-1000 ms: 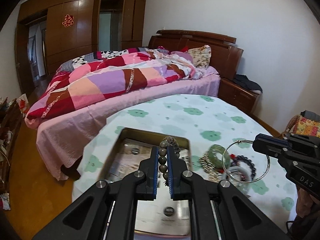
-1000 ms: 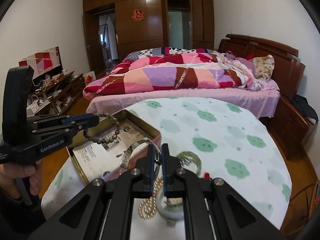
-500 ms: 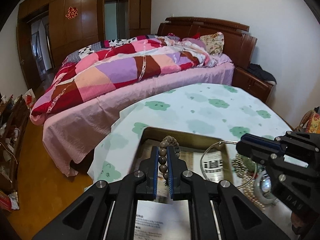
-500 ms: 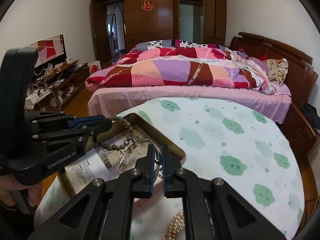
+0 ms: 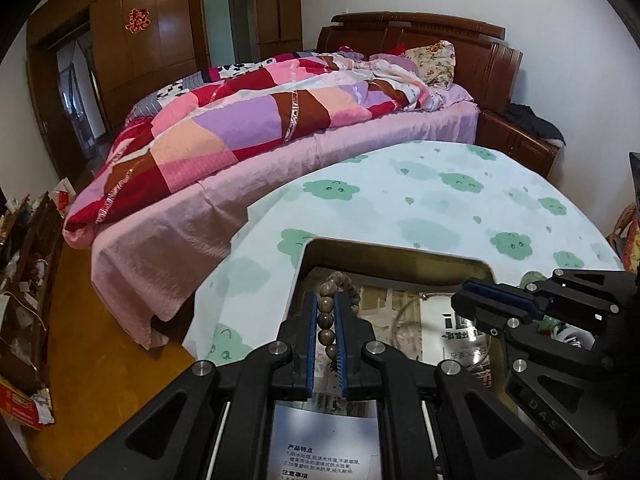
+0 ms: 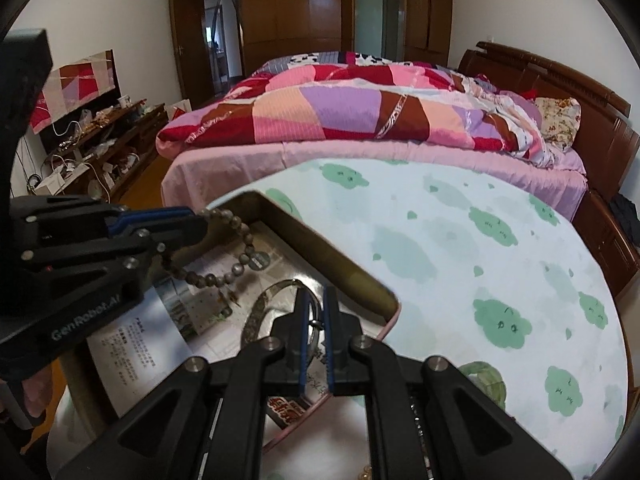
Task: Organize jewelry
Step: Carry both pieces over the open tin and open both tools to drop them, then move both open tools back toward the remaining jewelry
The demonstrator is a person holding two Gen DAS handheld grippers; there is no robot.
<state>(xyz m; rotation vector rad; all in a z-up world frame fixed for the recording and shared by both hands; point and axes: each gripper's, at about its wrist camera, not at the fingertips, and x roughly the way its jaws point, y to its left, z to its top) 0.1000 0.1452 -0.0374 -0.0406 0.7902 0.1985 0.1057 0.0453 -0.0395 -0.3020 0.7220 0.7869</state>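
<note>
Beads run between the blue pads of the left claw [image 5: 325, 330], which is pinched narrow on a brown bead bracelet [image 6: 224, 256]; the loop hangs from the tips over the far left part of the tin box [image 6: 352, 276], its lowest beads close to the printed paper [image 6: 132, 356] lining the bottom, though I cannot tell if they touch. The right claw [image 6: 314, 322] is closed down on a thin silver bangle [image 6: 260, 312], gripping it at the ring's near side, with the hoop tilted over the box's right half, near the right wall.

Both pieces look ready to be set down inside the box, so the step in hand seems to be the release. To do it well, I would lower each claw until the piece rests on the paper before easing the pads apart; dropped from height, the bangle could bounce or roll against the wall and the beads could bunch up. Keep the two apart, beads toward the left side and bangle toward the right, so the string does not slip through the hoop and tangle. Let one go at a time, lifting straight up afterward so the pads do not drag anything along.

More jewelry lies outside the box on the cloud-print tablecloth [image 6: 460, 240], a green ring [image 6: 486, 380] near the right front corner among it.
</note>
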